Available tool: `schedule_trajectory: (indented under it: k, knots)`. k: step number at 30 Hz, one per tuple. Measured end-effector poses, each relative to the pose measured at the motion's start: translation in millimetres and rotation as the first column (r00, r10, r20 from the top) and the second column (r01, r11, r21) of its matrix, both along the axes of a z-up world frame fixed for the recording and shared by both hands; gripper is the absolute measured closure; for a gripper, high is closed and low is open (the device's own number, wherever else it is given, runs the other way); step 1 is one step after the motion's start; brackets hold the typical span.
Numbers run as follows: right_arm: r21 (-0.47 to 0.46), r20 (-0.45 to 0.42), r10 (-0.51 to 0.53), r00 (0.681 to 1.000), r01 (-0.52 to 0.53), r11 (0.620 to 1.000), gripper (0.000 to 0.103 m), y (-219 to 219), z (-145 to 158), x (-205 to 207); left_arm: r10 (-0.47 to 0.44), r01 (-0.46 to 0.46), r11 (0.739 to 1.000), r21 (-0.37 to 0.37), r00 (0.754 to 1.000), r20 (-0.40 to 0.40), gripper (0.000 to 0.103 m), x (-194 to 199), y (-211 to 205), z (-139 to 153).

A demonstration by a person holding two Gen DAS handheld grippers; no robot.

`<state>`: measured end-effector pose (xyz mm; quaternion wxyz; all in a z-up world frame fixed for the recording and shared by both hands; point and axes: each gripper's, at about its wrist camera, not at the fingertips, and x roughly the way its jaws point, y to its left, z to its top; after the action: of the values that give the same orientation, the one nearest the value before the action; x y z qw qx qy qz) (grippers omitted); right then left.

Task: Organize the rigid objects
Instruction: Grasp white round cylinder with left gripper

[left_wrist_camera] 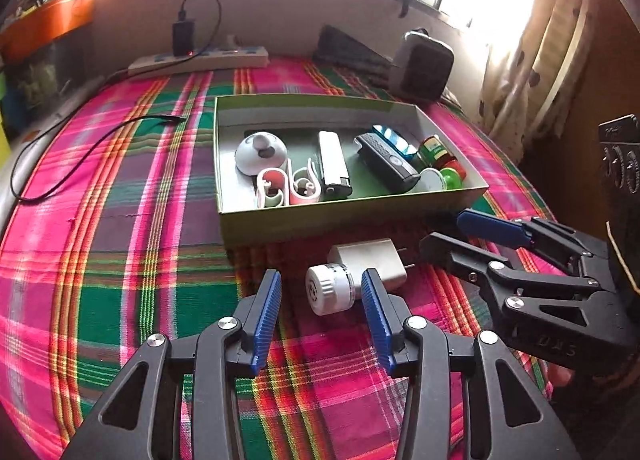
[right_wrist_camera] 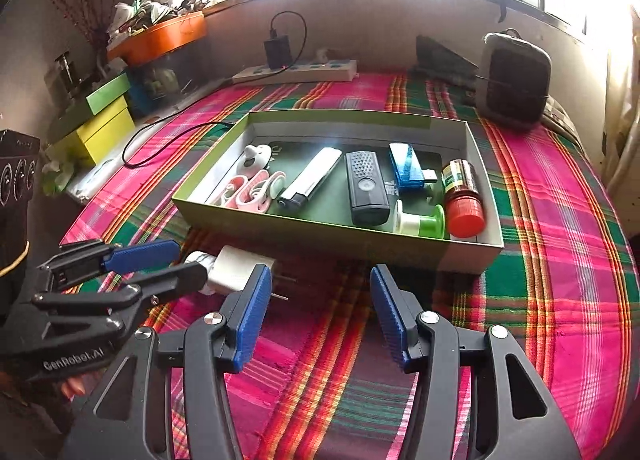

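A green open box (left_wrist_camera: 320, 220) (right_wrist_camera: 320, 232) on the plaid cloth holds several items: a white dome, pink clips, a white lighter, a black remote, a blue device, a red-capped jar (right_wrist_camera: 462, 196) and a green-white spool. In front of the box lie a white round adapter (left_wrist_camera: 330, 290) and a white wall charger (left_wrist_camera: 370, 260) (right_wrist_camera: 240, 266). My left gripper (left_wrist_camera: 322, 292) (right_wrist_camera: 160, 264) is open, its blue pads on either side of the round adapter without touching it. My right gripper (right_wrist_camera: 320, 296) (left_wrist_camera: 460, 232) is open and empty, to the right of the charger.
A power strip (left_wrist_camera: 200, 60) with a black plug and cable lies at the back. A grey heater (right_wrist_camera: 514, 76) and a dark folded item stand at the back right. Yellow-green boxes (right_wrist_camera: 96, 128) and an orange tray sit left. A black cable (left_wrist_camera: 80, 156) crosses the cloth.
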<state>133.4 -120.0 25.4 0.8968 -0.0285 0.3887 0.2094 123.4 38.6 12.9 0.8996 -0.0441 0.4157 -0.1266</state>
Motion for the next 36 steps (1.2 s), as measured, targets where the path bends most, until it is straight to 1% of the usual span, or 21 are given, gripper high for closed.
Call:
schedule_trajectory:
  k: [2, 12, 19, 21, 26, 32, 36]
  knots:
    - [0.002, 0.001, 0.0, 1.0, 0.0, 1.0, 0.05, 0, 0, 0, -0.003, 0.003, 1.0, 0.008, 1.0, -0.001, 0.062, 1, -2, -1]
    - [0.003, 0.004, 0.0, 1.0, 0.0, 1.0, 0.05, -1, 1, -1, 0.013, -0.013, 1.0, -0.021, 1.0, -0.002, 0.063, 0, 5, -2]
    - [0.003, 0.009, 0.0, 1.0, 0.0, 1.0, 0.05, -1, 3, -2, 0.015, -0.014, 1.0, -0.012, 1.0, 0.007, 0.07, 0, 5, -1]
    - [0.001, 0.008, 0.001, 1.0, -0.001, 1.0, 0.05, 0, 2, -2, 0.017, -0.017, 1.0, -0.007, 1.0, 0.01, 0.076, -1, 5, 0]
    - [0.002, 0.007, 0.002, 1.0, -0.002, 1.0, 0.05, 0, 3, -3, 0.013, -0.013, 1.0, 0.009, 1.0, 0.003, 0.084, 0, 4, -2]
    - [0.009, 0.0, 0.013, 1.0, -0.013, 1.0, 0.05, 1, 1, -2, 0.042, -0.042, 0.999, 0.01, 0.999, 0.001, 0.085, 1, 13, -3]
    - [0.025, -0.016, 0.073, 0.997, -0.072, 0.997, 0.05, 7, 0, 0, 0.06, -0.06, 0.998, 0.009, 0.998, 0.002, 0.085, 1, 20, -3]
